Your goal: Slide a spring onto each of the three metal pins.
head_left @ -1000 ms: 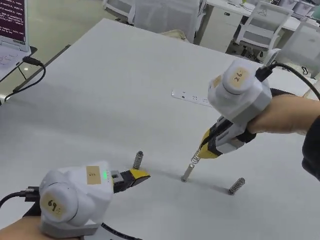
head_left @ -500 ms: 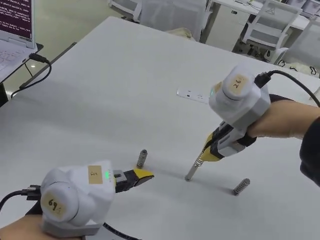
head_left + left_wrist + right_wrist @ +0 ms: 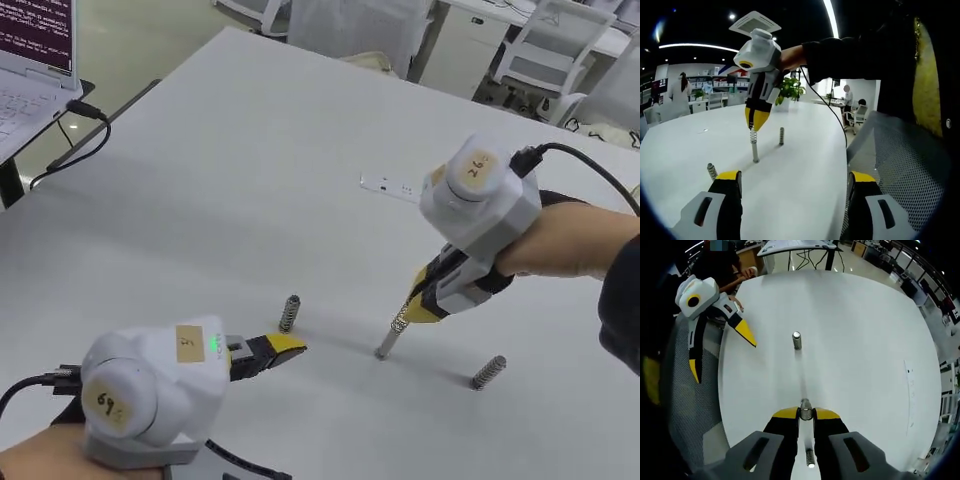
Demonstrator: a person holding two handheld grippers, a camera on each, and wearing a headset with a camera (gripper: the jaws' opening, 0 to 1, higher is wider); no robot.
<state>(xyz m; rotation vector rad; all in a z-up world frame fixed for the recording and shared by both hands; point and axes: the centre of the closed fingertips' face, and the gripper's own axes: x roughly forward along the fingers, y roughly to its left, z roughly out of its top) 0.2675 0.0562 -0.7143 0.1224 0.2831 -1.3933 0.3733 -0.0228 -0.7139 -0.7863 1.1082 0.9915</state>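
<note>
One upright pin (image 3: pixel 383 347), spring (image 3: pixel 400 322) atop

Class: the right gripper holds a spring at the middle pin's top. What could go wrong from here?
The spring sits only on the top of the pin; if the right gripper opens now, it may pop off. The pin looks tilted in the head view, so pushing down might topple it.

I'm looking down over the table (image 3: pixel 200 200); both gripper views are facing the middle pin (image 3: pixel 755 152), seemingly close.
</note>
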